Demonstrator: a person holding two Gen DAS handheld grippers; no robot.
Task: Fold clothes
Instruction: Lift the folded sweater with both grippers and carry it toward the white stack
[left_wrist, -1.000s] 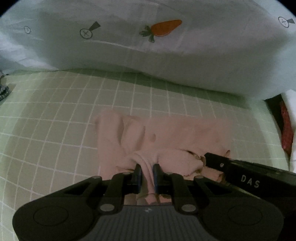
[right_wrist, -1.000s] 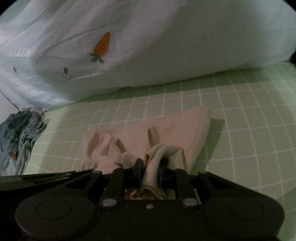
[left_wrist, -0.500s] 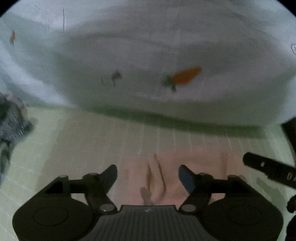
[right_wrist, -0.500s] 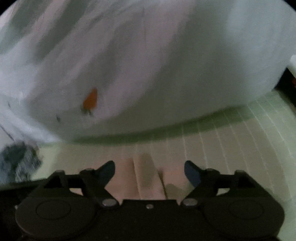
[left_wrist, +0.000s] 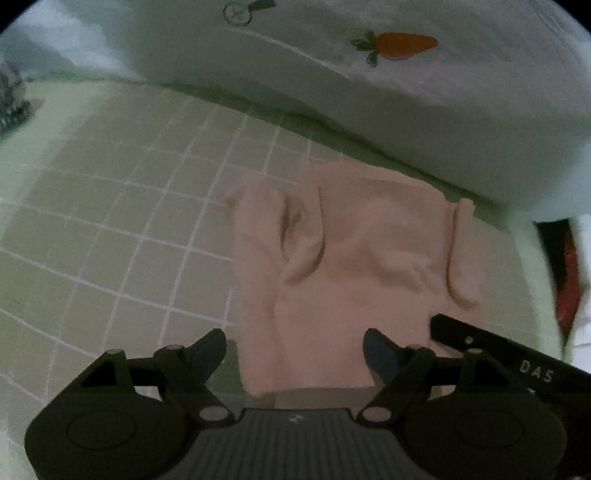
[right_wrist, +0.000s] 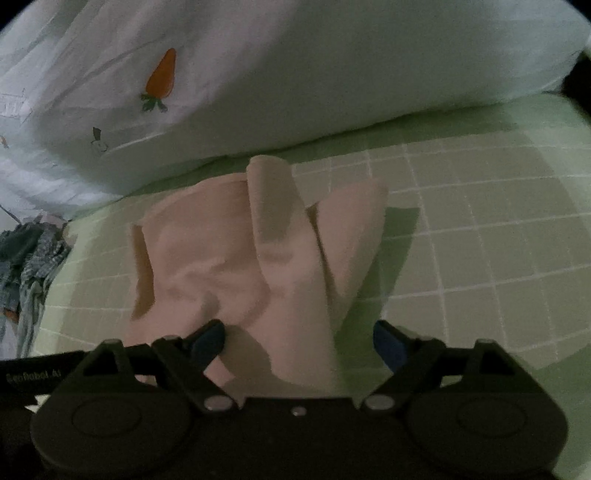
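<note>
Pink garment (left_wrist: 354, 258) soft, light, limp; bunched near duvet (left_wrist: 406, 92) on checked sheet (left_wrist: 129, 221). Grip at hem corners. Left gripper (left_wrist: 294, 350), right gripper (right_wrist: 298, 341) both spread wide, holding nothing.

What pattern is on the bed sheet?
Pale green sheet with a white grid of squares, clearest in the left wrist view.

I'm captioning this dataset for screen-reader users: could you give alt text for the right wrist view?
The open right gripper sits low over a loosely folded pink garment on a green grid-patterned sheet. Behind lies a white carrot-print duvet.
</note>
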